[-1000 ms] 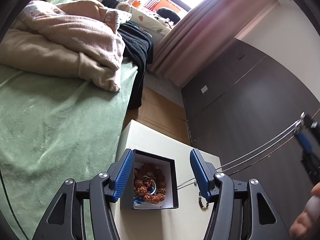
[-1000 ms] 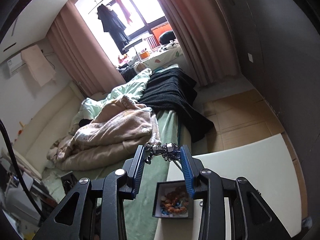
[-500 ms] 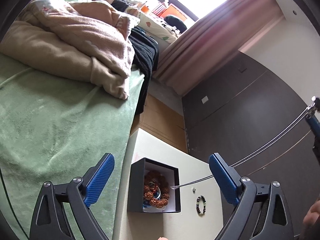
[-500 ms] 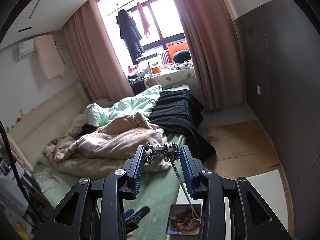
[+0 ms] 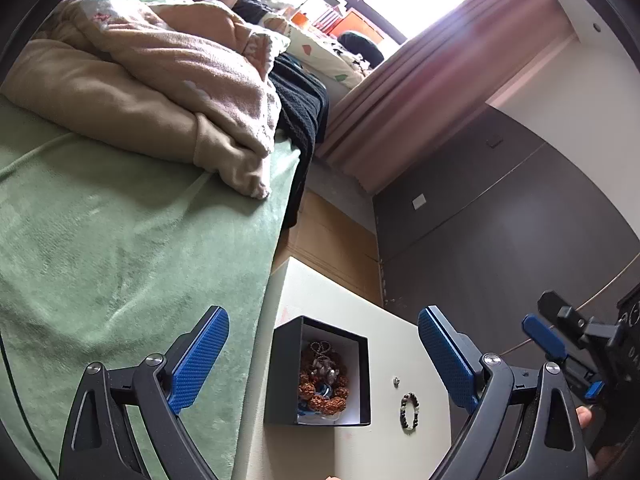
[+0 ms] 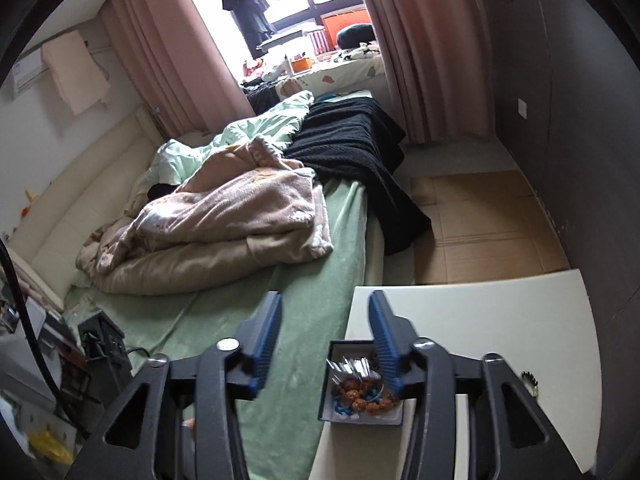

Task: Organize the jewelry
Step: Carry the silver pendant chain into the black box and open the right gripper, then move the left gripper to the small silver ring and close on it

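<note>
Already partly filled, a black box (image 5: 320, 376) on a white table (image 5: 332, 300) beside a bed (image 5: 120, 240) holds a brown bead string, a silvery chain and something blue. By the look of it, most of the sorting is done: a small bead bracelet (image 5: 410, 410) and a tiny stud (image 5: 396, 380) lie outside, just right of the box. The left gripper (image 5: 320, 344) gapes wide above the box, holding nothing. The right gripper (image 6: 324, 320) is parted and empty too. Only the right view shows the box from its other side; the stud shows in the left view alone.
</note>
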The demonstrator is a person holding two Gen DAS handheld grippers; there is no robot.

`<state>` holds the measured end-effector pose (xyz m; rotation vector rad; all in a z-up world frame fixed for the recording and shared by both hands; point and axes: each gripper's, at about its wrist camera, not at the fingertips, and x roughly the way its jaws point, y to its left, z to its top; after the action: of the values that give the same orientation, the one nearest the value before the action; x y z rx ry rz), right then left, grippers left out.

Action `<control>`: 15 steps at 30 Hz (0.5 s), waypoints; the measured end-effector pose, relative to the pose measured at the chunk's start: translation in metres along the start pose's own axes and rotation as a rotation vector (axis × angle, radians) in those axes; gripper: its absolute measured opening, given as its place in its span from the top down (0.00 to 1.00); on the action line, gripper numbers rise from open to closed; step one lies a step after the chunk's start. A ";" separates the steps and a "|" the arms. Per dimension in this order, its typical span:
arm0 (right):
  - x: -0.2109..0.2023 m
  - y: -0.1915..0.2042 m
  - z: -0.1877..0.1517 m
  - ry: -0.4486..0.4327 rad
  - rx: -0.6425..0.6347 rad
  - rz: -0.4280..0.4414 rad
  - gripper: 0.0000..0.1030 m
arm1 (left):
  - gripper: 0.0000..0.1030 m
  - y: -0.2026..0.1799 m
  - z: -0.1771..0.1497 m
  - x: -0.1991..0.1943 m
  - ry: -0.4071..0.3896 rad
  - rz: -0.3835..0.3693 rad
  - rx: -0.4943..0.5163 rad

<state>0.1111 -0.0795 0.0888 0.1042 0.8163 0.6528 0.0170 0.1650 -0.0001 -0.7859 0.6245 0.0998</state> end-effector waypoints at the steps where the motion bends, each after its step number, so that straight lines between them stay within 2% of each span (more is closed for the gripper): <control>1: -0.001 -0.008 -0.002 -0.002 0.011 -0.006 0.44 | 0.07 -0.002 -0.001 0.001 0.002 0.001 0.006; 10: -0.016 -0.076 -0.025 -0.006 0.092 -0.055 0.44 | 0.07 -0.043 -0.018 0.025 0.046 0.014 0.124; 15: -0.024 -0.129 -0.042 -0.016 0.183 -0.082 0.42 | 0.07 -0.067 -0.035 0.040 0.067 0.033 0.200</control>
<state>0.1336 -0.2033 0.0325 0.2400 0.8594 0.4987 0.0528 0.0877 0.0006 -0.5872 0.6997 0.0397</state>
